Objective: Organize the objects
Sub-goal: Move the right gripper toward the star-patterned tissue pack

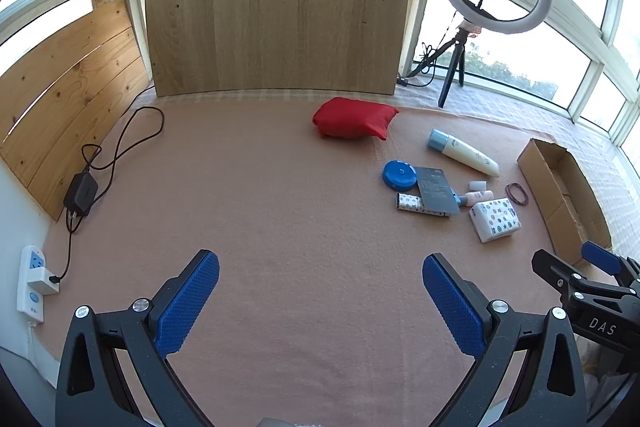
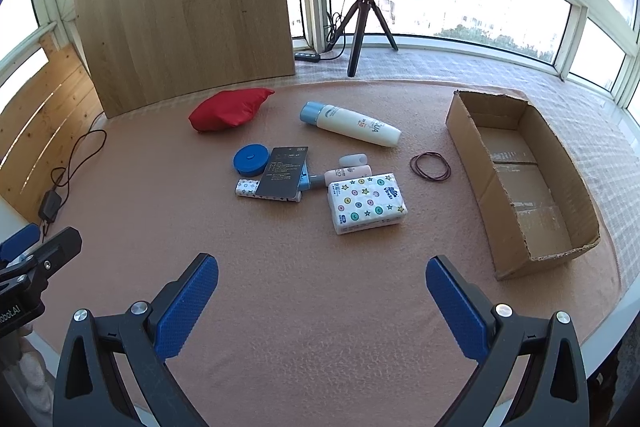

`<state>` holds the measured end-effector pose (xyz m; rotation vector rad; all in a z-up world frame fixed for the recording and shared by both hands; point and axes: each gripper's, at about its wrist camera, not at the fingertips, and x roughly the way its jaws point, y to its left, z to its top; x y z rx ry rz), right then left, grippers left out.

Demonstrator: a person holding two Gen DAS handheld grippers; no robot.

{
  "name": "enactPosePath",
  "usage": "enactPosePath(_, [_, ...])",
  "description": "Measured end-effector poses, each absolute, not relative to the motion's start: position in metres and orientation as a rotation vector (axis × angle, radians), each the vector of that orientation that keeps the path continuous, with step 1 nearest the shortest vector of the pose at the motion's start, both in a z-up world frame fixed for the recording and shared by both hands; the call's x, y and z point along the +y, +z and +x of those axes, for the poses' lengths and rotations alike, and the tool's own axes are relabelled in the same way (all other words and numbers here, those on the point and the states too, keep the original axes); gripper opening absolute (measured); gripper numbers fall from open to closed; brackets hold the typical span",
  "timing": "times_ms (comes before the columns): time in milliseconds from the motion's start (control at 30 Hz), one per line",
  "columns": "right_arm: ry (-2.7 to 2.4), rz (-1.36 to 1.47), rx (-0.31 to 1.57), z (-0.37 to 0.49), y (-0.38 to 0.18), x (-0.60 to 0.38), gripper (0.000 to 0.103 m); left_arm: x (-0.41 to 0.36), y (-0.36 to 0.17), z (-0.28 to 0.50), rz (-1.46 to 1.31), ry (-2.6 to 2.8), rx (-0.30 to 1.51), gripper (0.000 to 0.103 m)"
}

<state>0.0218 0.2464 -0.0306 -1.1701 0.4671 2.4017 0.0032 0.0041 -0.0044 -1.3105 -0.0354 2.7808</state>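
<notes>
On the pink cloth lie a red pouch point(image 2: 228, 109), a white bottle with a blue cap point(image 2: 350, 124), a blue round case point(image 2: 250, 159), a dark card point(image 2: 283, 177) over a patterned tube point(image 2: 248, 189), small pink and white tubes point(image 2: 348, 173), a tissue pack point(image 2: 366, 203) and a ring of rubber bands point(image 2: 430, 166). An open cardboard box point(image 2: 520, 183) stands empty on the right. My right gripper point(image 2: 322, 303) is open near the cloth's front, holding nothing. My left gripper point(image 1: 320, 301) is open too, over bare cloth left of the items point(image 1: 496, 219).
A wooden board point(image 2: 188, 11) leans at the back, with a ring light on a tripod point(image 2: 366, 7) beside it. A black charger and cable point(image 1: 82, 193) and a power strip point(image 1: 34, 283) lie at the far left. The other gripper point(image 1: 576, 273) shows at the right edge.
</notes>
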Motion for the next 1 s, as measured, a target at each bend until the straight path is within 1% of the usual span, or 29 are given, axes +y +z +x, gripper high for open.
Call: enactPosePath(1000, [2.386,-1.169,0.486,0.0251,-0.0341,0.2499,0.102,0.0091,-0.0038,0.0026,-1.297,2.766,-0.015,0.103])
